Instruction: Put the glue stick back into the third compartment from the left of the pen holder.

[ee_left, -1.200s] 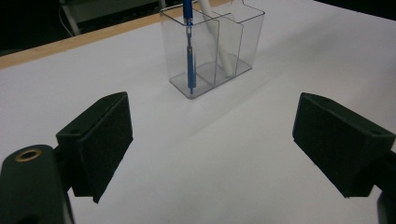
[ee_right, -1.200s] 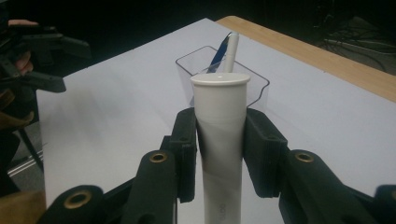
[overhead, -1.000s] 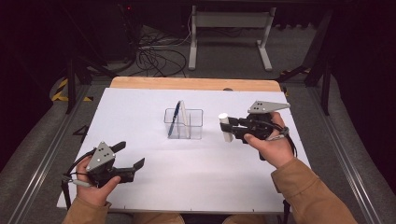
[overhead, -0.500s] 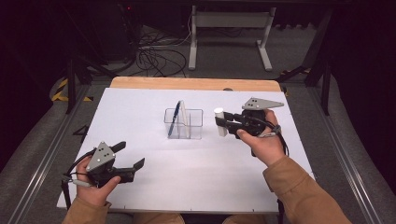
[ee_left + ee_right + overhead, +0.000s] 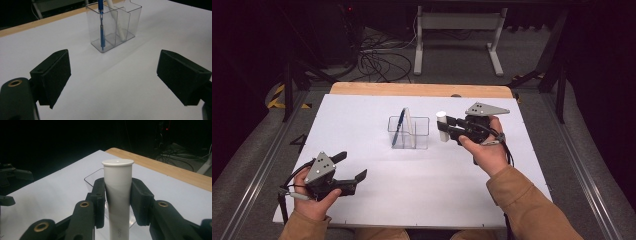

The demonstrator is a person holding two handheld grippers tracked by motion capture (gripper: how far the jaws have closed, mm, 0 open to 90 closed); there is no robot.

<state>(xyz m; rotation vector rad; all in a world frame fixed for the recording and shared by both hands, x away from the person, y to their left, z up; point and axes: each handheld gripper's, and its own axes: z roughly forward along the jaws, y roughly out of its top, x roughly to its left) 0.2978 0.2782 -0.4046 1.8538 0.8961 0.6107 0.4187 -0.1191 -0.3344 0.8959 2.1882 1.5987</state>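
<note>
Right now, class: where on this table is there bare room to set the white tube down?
Bare sheet lies between the clear organizer and the left tongs, and along the near edge between the hands. It is crowded where the right tongs hold the white tube beside the organizer.

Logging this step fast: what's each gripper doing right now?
Left gripper: open, nothing between its jaws.
Right gripper: closed on the white tube, held upright beside the clear organizer.
</note>
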